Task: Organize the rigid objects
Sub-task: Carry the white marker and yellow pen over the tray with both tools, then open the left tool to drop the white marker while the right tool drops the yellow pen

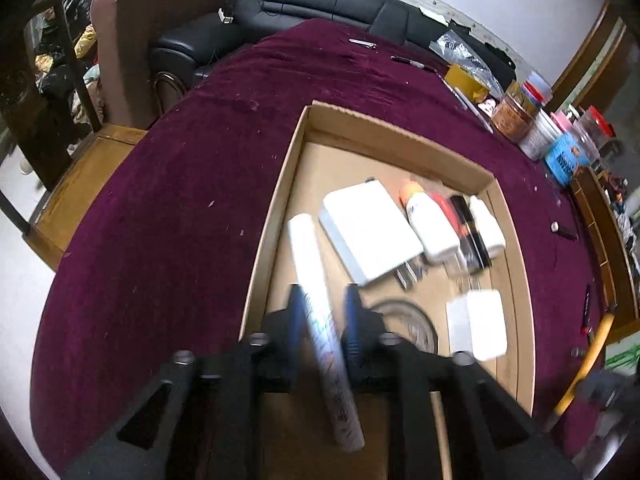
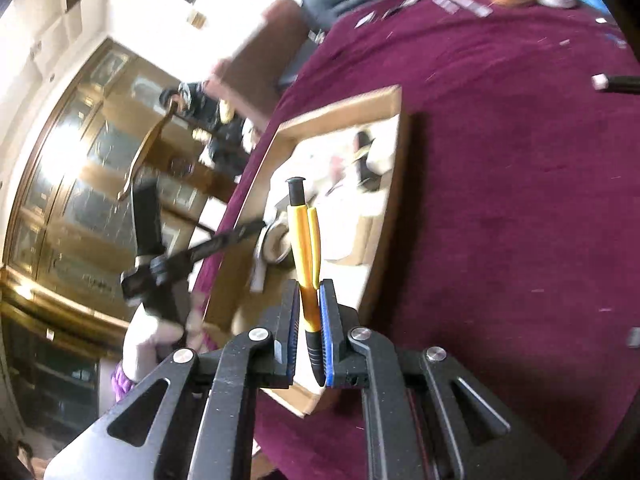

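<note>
The left gripper [image 1: 323,296] hangs over the near end of the shallow cardboard tray [image 1: 394,130], steeply tipped down, with a white marker [image 1: 320,308] lying lengthwise between its blue pads [image 1: 297,308]; the jaws stand narrow, a small gap shows on each side of the barrel, and whether the pads touch it the blur does not let one tell; judged from this, the marker is being set down beside the things already lined up in the tray. Those are a flat white box [image 1: 370,232], a white bottle with an orange cap [image 1: 426,222], a dark stick-like item [image 1: 470,232], a white adapter [image 1: 486,224] at the far right wall and another white block [image 1: 476,324] nearer; all lie side by side, apparently to keep the tray orderly. The marker is a long white tube with faint coloured print, its far end reaching toward the white box.

The right gripper [image 2: 310,292] is clamped on a yellow pen [image 2: 306,244], gripped low on the barrel so the black clicker end points forward; it hovers at the tray's [image 2: 340,106] near corner over the maroon tablecloth [image 2: 520,200], presumably bound for the tray. The pen is slim, yellow-orange, with a clip and a black ribbed grip.
</note>
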`<state>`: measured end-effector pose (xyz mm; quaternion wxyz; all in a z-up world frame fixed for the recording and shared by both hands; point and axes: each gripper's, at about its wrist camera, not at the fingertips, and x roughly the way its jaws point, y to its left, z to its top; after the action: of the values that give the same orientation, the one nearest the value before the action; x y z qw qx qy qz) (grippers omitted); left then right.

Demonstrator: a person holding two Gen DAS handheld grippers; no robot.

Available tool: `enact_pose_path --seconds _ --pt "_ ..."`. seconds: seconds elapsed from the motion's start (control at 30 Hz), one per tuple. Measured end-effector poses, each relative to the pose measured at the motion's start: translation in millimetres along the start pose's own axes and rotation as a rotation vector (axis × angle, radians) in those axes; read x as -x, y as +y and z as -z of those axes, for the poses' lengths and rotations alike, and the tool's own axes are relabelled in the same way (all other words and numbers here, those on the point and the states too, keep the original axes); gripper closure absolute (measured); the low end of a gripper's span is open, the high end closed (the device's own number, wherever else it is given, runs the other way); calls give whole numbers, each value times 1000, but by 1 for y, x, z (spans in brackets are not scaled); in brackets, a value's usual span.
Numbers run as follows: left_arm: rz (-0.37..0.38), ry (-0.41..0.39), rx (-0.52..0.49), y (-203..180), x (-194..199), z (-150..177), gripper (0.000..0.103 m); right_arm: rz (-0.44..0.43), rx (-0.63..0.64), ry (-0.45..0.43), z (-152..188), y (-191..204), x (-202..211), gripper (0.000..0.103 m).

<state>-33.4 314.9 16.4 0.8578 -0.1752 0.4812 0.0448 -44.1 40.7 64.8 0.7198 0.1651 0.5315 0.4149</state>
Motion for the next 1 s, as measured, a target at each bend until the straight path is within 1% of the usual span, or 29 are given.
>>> enact_pose_path --seconds 0.1,0.13,0.17,0.23,0.27,0.3,0.33,0.37,0.43,0.47,0.5,0.6,0.63,0.67,0.73,0.8,0.83,0.87,0.93,0.97,1.0 --pt "16 -39 -3 2 14 6 75 18 20 77 2 13 -34 95" --pt "35 -69 -3 2 25 12 72 28 27 111 3 17 -48 95" --pt "57 -98 0 3 38 19 64 37 32 138 2 20 -58 95" --pt "87 -157 17 5 58 30 55 72 43 180 1 24 -76 95" --pt "102 -195 36 8 72 40 54 94 45 196 -1 25 -86 98" --pt "112 -219 51 9 81 46 54 130 59 193 -5 29 -91 95" --pt "127 -250 75 12 91 57 54 153 76 200 -11 33 -96 95" --pt "136 -264 92 14 97 61 54 173 82 204 -15 32 -98 95" --pt "179 -288 133 17 106 73 53 264 104 210 -28 30 -113 95" --pt "190 -293 141 19 109 77 53 284 114 204 -34 30 -118 96" --pt "184 -305 134 19 113 82 53 294 125 192 -40 31 -120 96" --pt "139 -345 113 20 123 82 53 413 212 140 -49 45 -129 95" --pt "134 -355 115 20 123 80 51 426 233 125 -51 49 -130 95" --pt "128 -371 123 23 128 81 47 417 237 119 -51 51 -130 95" --pt "113 -381 129 25 132 82 44 360 227 92 -51 54 -122 95" --pt "92 -389 119 23 134 82 44 328 238 14 -47 56 -98 95" --pt "74 -397 107 20 135 83 44 328 251 -27 -42 56 -84 95" --pt "50 -409 89 15 136 84 44 334 270 -86 -37 58 -68 94" --pt "1 -435 49 2 138 88 44 371 299 -232 -22 62 -35 87" --pt "-15 -450 35 -3 140 90 44 409 310 -318 -14 61 -15 70" --pt "-37 -479 15 -13 144 93 44 467 314 -407 -4 58 3 40"
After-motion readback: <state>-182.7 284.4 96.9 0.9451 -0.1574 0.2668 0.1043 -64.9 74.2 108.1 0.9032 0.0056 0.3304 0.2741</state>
